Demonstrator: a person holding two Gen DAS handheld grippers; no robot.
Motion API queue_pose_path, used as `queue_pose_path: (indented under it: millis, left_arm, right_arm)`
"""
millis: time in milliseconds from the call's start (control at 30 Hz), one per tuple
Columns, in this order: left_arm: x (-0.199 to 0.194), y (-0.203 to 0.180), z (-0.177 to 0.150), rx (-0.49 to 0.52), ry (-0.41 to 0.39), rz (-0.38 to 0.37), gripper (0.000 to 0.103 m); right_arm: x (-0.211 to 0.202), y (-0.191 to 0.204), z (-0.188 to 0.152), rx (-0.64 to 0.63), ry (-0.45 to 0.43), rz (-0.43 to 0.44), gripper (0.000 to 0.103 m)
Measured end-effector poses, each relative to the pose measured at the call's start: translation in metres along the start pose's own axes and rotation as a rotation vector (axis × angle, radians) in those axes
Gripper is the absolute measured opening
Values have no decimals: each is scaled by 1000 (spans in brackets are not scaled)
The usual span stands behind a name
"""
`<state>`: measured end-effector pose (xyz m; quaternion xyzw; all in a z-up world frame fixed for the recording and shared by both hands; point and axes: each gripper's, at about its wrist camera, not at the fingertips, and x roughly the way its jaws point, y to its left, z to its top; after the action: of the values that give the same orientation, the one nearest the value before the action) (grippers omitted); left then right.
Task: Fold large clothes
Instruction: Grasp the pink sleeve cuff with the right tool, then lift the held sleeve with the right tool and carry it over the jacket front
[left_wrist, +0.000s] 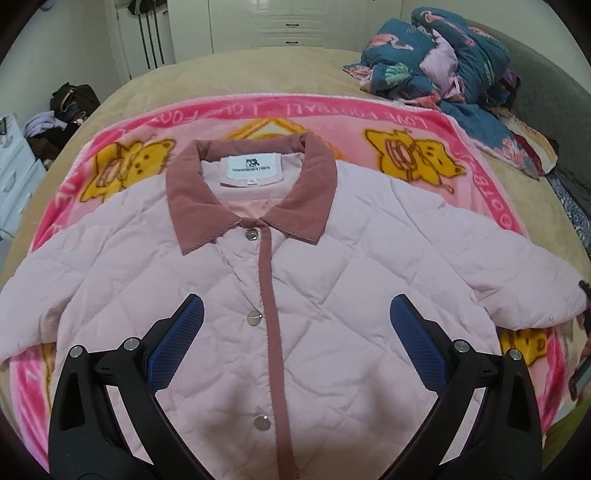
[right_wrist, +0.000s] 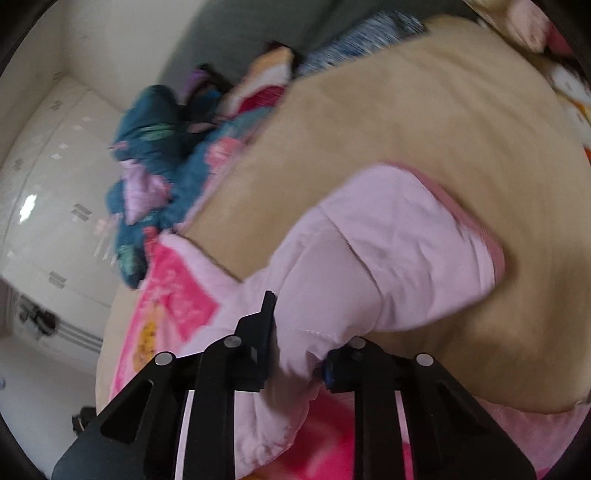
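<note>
Lying buttoned and face-up on the pink cartoon blanket (left_wrist: 369, 122), the pale pink quilted jacket (left_wrist: 332, 258) is stretching its sleeves sideways; the right gripper (right_wrist: 299, 354) is clamping the sleeve (right_wrist: 388, 251), whose cuff is pointing away, while the left gripper (left_wrist: 295, 332) is hovering empty, jaws spread, above the jacket's front.

The pale pink quilted jacket sleeve (right_wrist: 388, 258) is clamped between the black fingers of the right gripper (right_wrist: 299, 354), its cuff extending far and right over the tan bedspread (right_wrist: 424, 110). A bright pink printed blanket (right_wrist: 177, 295) is seen left; a crumpled blue floral quilt (right_wrist: 147, 155) lies farther left, blurred.
</note>
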<state>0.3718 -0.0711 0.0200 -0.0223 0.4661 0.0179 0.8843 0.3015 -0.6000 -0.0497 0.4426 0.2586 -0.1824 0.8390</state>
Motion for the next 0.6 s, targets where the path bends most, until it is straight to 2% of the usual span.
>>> queue_pose_path:
  millis: [200, 367, 600]
  left_arm:
    - [-23, 4, 2, 3, -35, -11, 95]
    - [-37, 13, 4, 8, -57, -9, 95]
    - [-54, 44, 7, -27, -87, -22, 95]
  right_arm:
    - [-32, 61, 2, -160, -51, 101, 18]
    - [-61, 106, -11, -272, -98, 167, 17]
    - [-77, 163, -34, -378, -97, 249, 17]
